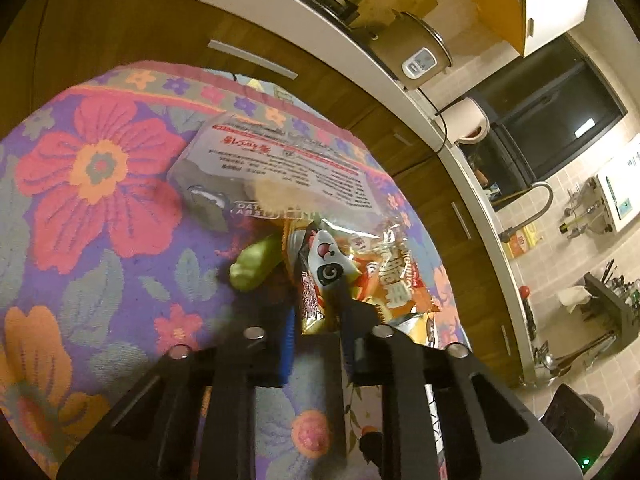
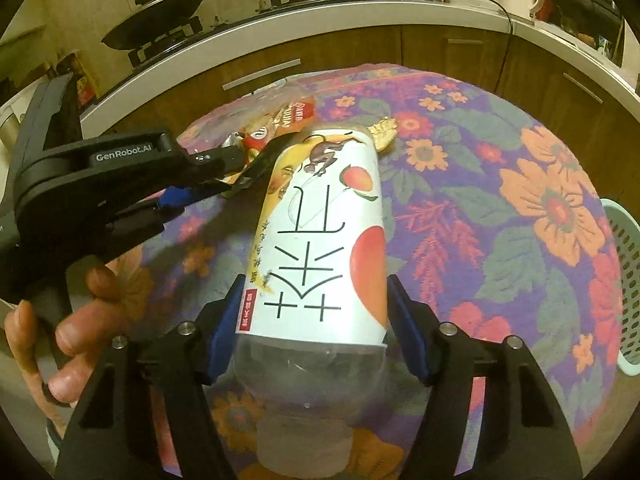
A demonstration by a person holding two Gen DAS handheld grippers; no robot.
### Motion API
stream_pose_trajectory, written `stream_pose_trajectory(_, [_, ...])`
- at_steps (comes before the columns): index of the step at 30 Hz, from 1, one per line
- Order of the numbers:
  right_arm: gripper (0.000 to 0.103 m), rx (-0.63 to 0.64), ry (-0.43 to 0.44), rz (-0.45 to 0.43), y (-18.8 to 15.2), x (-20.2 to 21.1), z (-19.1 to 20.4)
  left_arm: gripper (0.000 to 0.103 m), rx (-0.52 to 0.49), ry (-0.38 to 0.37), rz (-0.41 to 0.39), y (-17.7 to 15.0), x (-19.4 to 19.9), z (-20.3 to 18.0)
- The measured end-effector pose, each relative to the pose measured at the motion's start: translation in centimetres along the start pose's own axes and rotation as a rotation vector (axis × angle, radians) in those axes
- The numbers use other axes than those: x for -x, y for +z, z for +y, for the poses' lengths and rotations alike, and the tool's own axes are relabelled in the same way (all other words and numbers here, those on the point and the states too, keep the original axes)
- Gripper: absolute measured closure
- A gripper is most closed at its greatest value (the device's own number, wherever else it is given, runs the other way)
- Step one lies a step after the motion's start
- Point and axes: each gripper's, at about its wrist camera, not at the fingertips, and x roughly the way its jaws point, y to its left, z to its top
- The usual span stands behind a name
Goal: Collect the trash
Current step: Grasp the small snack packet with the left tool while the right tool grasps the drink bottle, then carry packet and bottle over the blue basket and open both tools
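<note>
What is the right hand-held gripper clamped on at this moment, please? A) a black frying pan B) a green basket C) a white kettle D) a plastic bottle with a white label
D: in the right wrist view, the blue pads of the right hand-held gripper press both sides of the plastic bottle, whose white label bears peach pictures, held over the floral cloth.
</note>
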Motion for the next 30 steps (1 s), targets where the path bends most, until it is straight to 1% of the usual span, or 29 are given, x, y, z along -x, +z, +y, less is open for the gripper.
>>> stream_pose_trajectory(5, [0.041, -0.017, -0.003, -0.019, -0.7, 1.3, -1.5, 0.093, -0.048, 0.014, -0.028, -0.7, 0.9, -1.0])
stream_pose_trajectory(10, [0.041, -0.027, -0.026, -0.053, -1.2, 2.9, -3.1, 0.094, -0.078, 0.003, -0.044, -1.6, 1.9, -1.5])
stream_pose_trajectory(11, [0.041, -0.030, -0.030, -0.060, -1.2, 3.2, -3.4, 0.095, -0.085, -0.001, -0.046, -1.8, 2.1, -1.6])
stream_pose_trajectory(13, [0.041, -0.042, -0.038, -0.073, -1.2, 3.8, -4.2, 0.101, -0.106, -0.008, -0.052, -2.2, 2.4, -2.1])
stream_pose_trajectory(16, [0.041, -0.067, -0.047, -0.086, -1.3, 4.4, -5.6, 0.101, -0.133, -0.006, -0.057, -2.6, 2.6, -2.9])
stream_pose_trajectory(22, [0.041, -0.116, -0.063, -0.115, -1.5, 5.8, -8.4, 0.101, -0.210, -0.005, -0.067, -3.6, 2.9, -5.5])
stream_pose_trajectory(30, [0.041, -0.184, -0.086, -0.173, -1.6, 8.3, -12.4, 0.101, -0.335, 0.002, -0.063, -5.4, 2.3, -10.1])
